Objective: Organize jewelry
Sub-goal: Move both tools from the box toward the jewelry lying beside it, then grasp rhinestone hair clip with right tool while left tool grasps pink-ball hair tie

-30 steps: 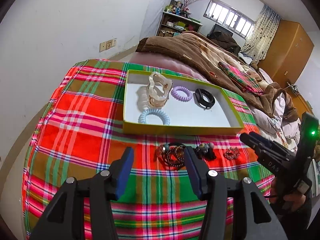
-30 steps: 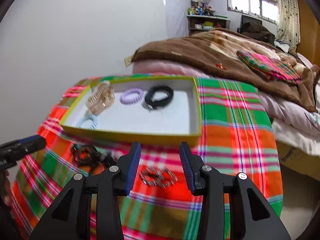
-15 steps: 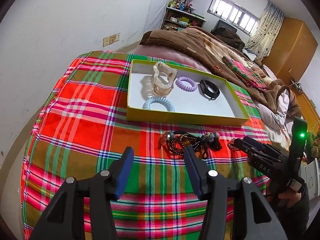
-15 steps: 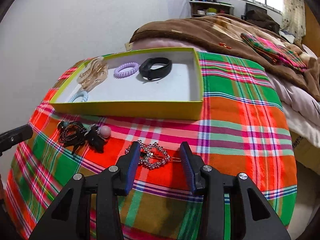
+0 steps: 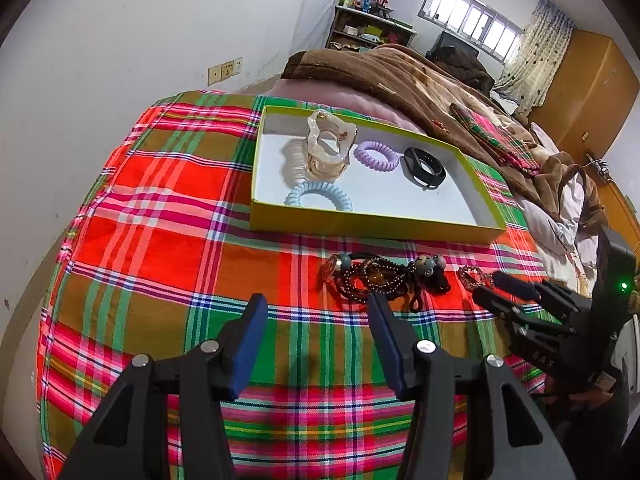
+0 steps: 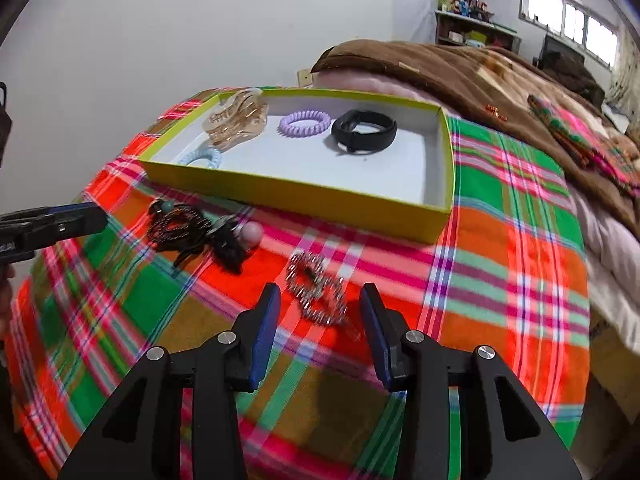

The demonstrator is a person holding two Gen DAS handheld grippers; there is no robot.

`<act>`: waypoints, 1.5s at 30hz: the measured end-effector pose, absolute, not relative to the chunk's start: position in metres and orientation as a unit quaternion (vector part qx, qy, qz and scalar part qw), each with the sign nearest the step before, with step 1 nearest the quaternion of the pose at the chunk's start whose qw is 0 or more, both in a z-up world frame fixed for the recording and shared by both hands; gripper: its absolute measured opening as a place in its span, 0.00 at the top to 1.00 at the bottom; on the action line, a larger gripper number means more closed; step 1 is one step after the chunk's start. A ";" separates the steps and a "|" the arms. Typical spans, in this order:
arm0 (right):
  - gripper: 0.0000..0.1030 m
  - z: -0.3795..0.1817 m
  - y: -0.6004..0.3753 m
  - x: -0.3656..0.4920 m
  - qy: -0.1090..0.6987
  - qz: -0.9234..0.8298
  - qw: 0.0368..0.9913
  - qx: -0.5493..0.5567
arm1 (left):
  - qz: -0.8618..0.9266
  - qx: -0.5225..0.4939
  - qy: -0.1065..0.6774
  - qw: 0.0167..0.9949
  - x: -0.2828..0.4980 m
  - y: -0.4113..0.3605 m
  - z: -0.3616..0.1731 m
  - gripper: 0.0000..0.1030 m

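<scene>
A yellow-green box (image 5: 360, 226) (image 6: 304, 196) on the plaid cloth holds a clear hair claw (image 5: 330, 148), a lilac coil tie (image 5: 376, 156), a blue coil tie (image 5: 318, 196) and a black band (image 5: 424, 166). In front of it lie a tangle of dark bead bracelets and hair ties (image 5: 380, 280) (image 6: 200, 232) and a sparkly rhinestone clip (image 6: 318, 294) (image 5: 474, 276). My right gripper (image 6: 318, 312) is open, its fingers on either side of the clip. My left gripper (image 5: 316, 316) is open and empty, just short of the bead tangle.
The plaid cloth (image 5: 160, 220) covers a rounded surface that drops off at the left and near edges. A bed with a brown blanket (image 5: 400, 76) lies behind the box. A white wall stands at the left, a wooden wardrobe (image 5: 592, 92) at the far right.
Both grippers have come lower and closer to the cloth. The right gripper has closed in on the rhinestone clip, which now lies between its open fingers.
</scene>
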State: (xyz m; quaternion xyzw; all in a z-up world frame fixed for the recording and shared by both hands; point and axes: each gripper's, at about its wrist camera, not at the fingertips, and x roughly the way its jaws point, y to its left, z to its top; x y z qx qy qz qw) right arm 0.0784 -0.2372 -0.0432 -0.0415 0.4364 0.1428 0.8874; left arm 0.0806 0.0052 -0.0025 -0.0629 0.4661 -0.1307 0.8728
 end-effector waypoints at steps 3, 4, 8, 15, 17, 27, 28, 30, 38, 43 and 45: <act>0.59 -0.047 -0.231 0.084 0.438 0.149 0.885 -0.059 | -0.129 -0.060 0.468 0.872 0.080 0.005 -0.003 0.47; 0.59 -0.047 -0.230 0.085 0.438 0.153 0.884 -0.060 | -0.129 -0.060 0.469 0.872 0.080 0.006 -0.003 0.47; 0.59 -0.047 -0.228 0.083 0.437 0.148 0.885 -0.063 | -0.124 -0.060 0.472 0.871 0.082 0.006 -0.005 0.47; 0.76 -0.047 -0.230 0.075 0.426 0.132 0.892 -0.067 | -0.124 -0.056 0.479 0.867 0.087 0.000 -0.010 0.47; 0.79 -0.046 -0.232 0.074 0.424 0.128 0.894 -0.067 | -0.124 -0.053 0.482 0.866 0.089 -0.003 -0.011 0.47; 0.90 -0.038 -0.254 0.065 0.409 0.112 0.905 -0.028 | -0.170 -0.006 0.462 0.870 0.092 -0.049 0.003 0.47; 0.90 -0.039 -0.256 0.064 0.409 0.111 0.905 -0.027 | -0.179 0.001 0.460 0.870 0.092 -0.056 0.004 0.47; 0.90 -0.039 -0.259 0.063 0.409 0.112 0.905 -0.023 | -0.193 0.016 0.460 0.867 0.094 -0.070 0.004 0.47; 0.90 -0.029 -0.272 0.052 0.392 0.112 0.913 0.000 | -0.215 0.067 0.462 0.858 0.099 -0.110 -0.005 0.48; 0.90 -0.024 -0.278 0.047 0.384 0.112 0.917 0.010 | -0.214 0.082 0.464 0.856 0.103 -0.122 -0.010 0.48; 0.90 -0.025 -0.279 0.046 0.383 0.114 0.917 0.012 | -0.210 0.088 0.467 0.854 0.105 -0.125 -0.013 0.48</act>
